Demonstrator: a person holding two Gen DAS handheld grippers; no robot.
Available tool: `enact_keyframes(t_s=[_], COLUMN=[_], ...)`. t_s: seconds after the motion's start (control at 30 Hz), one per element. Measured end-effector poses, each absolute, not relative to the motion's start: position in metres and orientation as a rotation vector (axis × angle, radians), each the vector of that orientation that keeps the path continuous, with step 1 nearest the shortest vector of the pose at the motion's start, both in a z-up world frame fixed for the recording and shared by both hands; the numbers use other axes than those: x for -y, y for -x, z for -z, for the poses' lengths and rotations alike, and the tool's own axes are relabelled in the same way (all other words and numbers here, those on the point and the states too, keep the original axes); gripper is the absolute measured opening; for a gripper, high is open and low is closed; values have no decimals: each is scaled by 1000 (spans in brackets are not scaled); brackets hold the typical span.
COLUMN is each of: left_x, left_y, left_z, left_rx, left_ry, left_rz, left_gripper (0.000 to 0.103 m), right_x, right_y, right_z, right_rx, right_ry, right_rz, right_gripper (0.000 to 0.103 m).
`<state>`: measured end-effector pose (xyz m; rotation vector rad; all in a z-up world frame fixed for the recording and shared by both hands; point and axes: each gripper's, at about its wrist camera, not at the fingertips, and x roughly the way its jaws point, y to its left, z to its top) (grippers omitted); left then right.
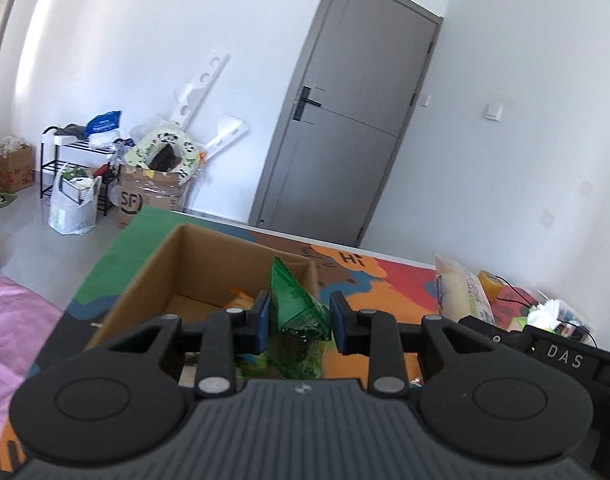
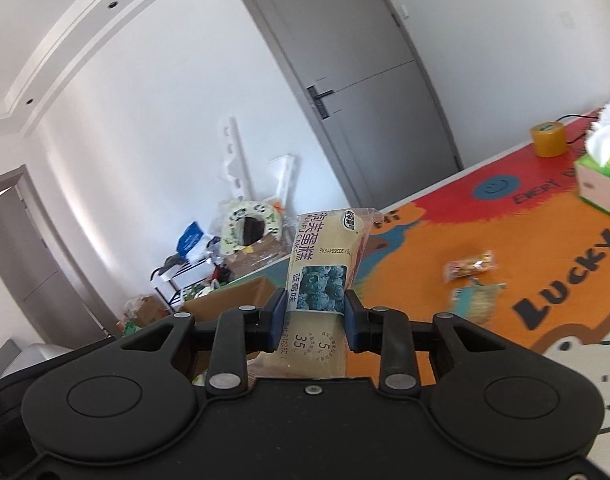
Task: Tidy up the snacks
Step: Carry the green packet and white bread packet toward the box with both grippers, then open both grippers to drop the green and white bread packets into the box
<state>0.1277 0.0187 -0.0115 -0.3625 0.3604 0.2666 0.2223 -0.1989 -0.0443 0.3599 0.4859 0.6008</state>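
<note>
desk mat (image 2: pixel 425 248): bright cartoon mat covers the desk; everything in play sits on it, so it reads as the sorting surface.
cardboard box (image 1: pixel 153 280): open-topped, by the mat's far left edge where the green patch is. Flaps out of the way, at least one orange packet visible inside; looks like the collection bin for the snacks.
left gripper (image 1: pixel 299 322): hangs just in front of the box's near right corner, tilted slightly down. Tongs drawn close, pinching a green snack bag (image 1: pixel 297 312) that stands up between the pads. My read: held clear of the mat so it can go over the box wall.
right gripper (image 2: pixel 315 316): tongs clamped on the lower half of a blueberry cake pack (image 2: pixel 325 264), pack upright, label facing the camera. Gripped low, so the top hangs free; could flop if swung fast.
cake pack, seen from left: visible at the right side of the mat, so both hands carry one snack each and both aim toward the box side.
tissue box (image 2: pixel 601 184): near the desk's far right edge, with a tape roll (image 2: pixel 548 140) further back by the far edge. Not snacks; likely stay put.
loose snacks (image 2: pixel 471 266): two small packets lie flat mid-mat, right of the cake pack, blurred. Not boxed yet.
progress guess: partway; two in hand, two on the mat.
</note>
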Motion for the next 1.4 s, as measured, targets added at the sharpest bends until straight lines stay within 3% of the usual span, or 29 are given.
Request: enact_keyframes(t_s=[1.07,1.27,1.4], left_x=[-101,-111,-112], left_y=[-164,-167,-165], left_z=[31,33,32], left_rx=[-415,-429,-426], left_ry=[405,427,429], left_rz=[-310,-328,-325], left_gripper=[30,45,48], right_x=[93,85,81], right_y=[-243,-252,-253], right_z=[48,52,53], right_rx=[-561,-572,-577], right_ry=[-266,-250,-247], right_rz=[-731,-731,-737], right_gripper=[31,31,30])
